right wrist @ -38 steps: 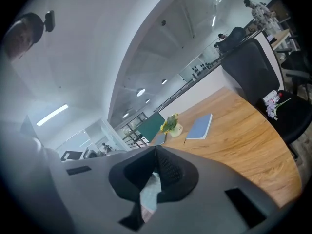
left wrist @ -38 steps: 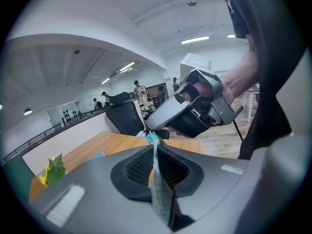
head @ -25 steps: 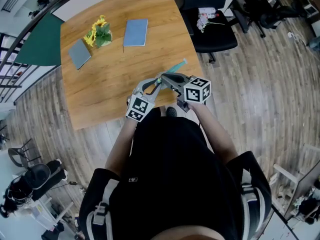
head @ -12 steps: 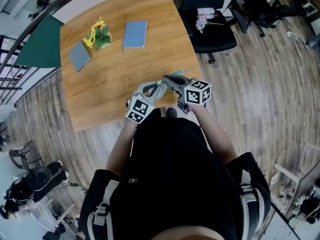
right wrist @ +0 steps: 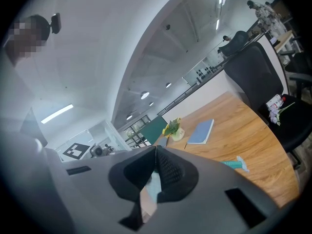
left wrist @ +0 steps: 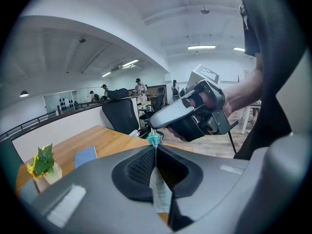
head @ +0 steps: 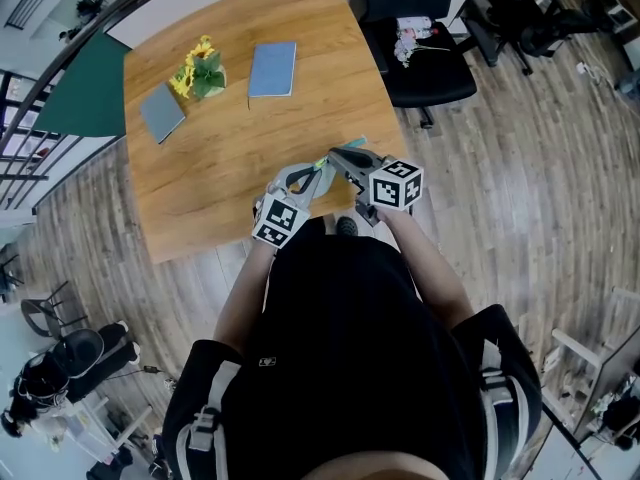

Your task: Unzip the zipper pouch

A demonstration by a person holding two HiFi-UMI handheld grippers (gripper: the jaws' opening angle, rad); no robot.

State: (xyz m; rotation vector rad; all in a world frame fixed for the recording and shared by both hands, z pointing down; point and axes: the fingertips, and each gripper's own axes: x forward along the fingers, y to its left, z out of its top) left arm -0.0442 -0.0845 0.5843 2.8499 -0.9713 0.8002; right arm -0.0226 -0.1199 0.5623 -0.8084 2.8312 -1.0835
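- The middle of the desk (head: 230,168) is left bare, and wide passage is offered there.
- The far part is taken up by flowers (head: 200,68), a blue book (head: 272,68) and a grey book (head: 161,112).
- The near edge is crowded by the left gripper (head: 318,165) and right gripper (head: 332,155), both clamped on the pouch (head: 345,145).
- The desk's right side is flanked by a chair (head: 425,58).

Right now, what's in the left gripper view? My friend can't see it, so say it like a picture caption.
The left gripper is shut on a pale strip of the zipper pouch. Right in front, a hand holds the right gripper by the pouch's teal end. Behind are a wooden table with a blue notebook and yellow flowers.
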